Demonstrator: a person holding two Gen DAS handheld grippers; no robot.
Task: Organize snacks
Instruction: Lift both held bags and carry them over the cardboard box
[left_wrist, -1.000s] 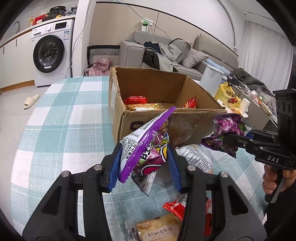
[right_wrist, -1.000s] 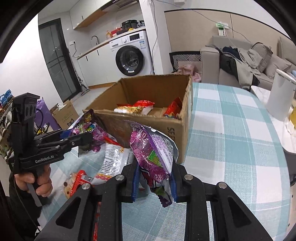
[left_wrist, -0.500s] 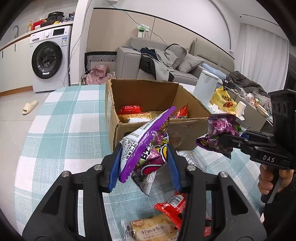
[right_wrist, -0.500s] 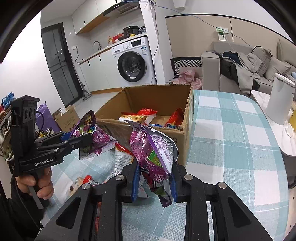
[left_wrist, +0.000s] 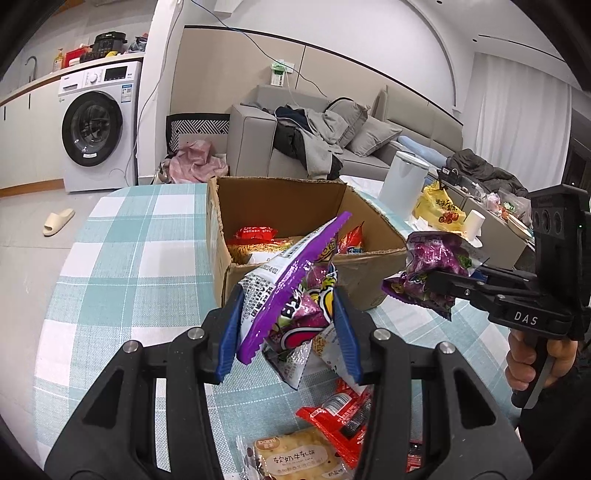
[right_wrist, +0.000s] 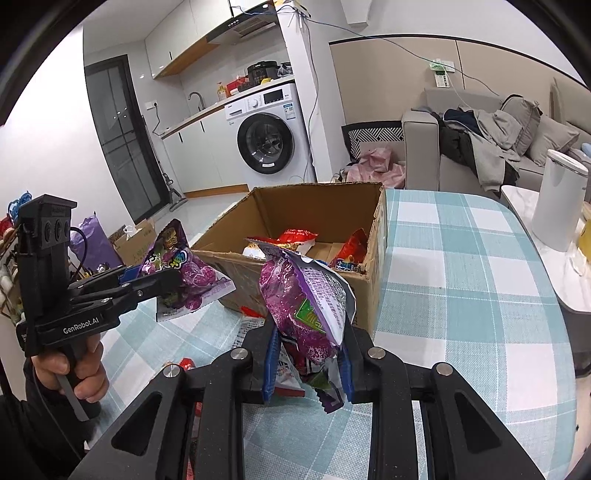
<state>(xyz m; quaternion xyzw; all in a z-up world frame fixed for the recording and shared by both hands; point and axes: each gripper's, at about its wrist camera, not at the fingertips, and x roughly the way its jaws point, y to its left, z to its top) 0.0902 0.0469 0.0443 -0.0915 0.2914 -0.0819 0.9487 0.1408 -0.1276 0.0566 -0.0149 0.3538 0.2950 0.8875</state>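
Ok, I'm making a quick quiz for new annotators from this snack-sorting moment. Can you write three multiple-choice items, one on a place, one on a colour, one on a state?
1. Where does the cardboard box stand?
A. on the checked tablecloth
B. on the sofa
C. on the floor

2. What main colour is the snack bag in the left gripper?
A. green
B. purple
C. orange

3. What state is the right gripper in?
A. open and empty
B. shut on a red packet
C. shut on a purple snack bag

Answers: 1 A, the box sits on the teal checked cloth. 2 B, its edge and print are purple. 3 C, the blue pads press the bag from both sides.
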